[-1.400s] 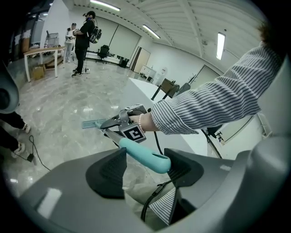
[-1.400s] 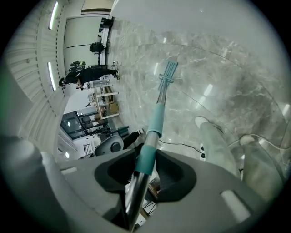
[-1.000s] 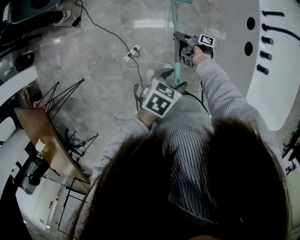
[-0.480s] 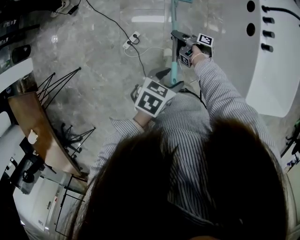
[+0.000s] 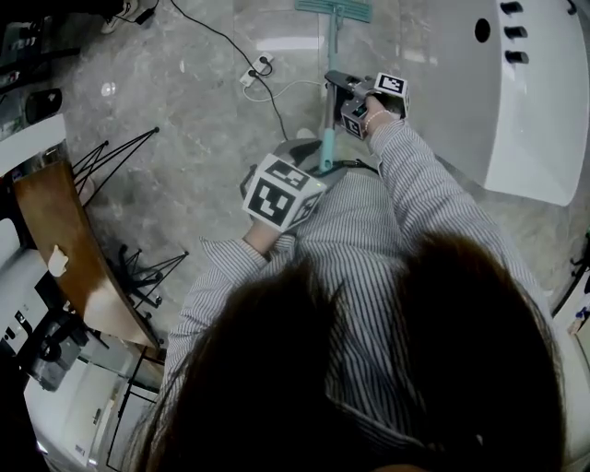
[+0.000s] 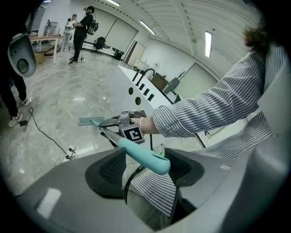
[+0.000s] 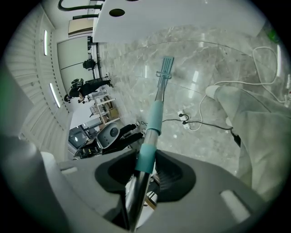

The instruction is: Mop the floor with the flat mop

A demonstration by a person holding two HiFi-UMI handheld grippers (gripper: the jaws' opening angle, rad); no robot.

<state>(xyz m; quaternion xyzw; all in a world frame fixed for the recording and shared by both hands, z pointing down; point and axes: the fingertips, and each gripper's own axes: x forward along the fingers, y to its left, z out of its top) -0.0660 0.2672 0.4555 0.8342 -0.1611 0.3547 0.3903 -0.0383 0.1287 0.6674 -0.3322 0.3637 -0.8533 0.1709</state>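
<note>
The flat mop's teal head (image 5: 334, 9) lies on the grey marble floor at the top of the head view. Its pole (image 5: 329, 83) runs back toward the person. My right gripper (image 5: 339, 85) is shut on the pole partway up; in the right gripper view the pole (image 7: 150, 132) passes between both pads with the mop head (image 7: 165, 63) far ahead. My left gripper (image 5: 313, 159) holds the teal handle end (image 6: 146, 158) between its pads. The left gripper view also has the right gripper (image 6: 120, 124) and the mop head (image 6: 90, 121) beyond.
A power strip with black and white cables (image 5: 253, 72) lies on the floor left of the pole. A white curved counter (image 5: 530, 111) stands at the right. A wooden tabletop (image 5: 55, 249) and black wire legs (image 5: 120, 171) are at the left. People (image 6: 84, 27) stand far off.
Both grippers have shifted left and slightly up in the head view with the pole. The mop head has come into sight at the top, and the counter has slid toward the upper right.
</note>
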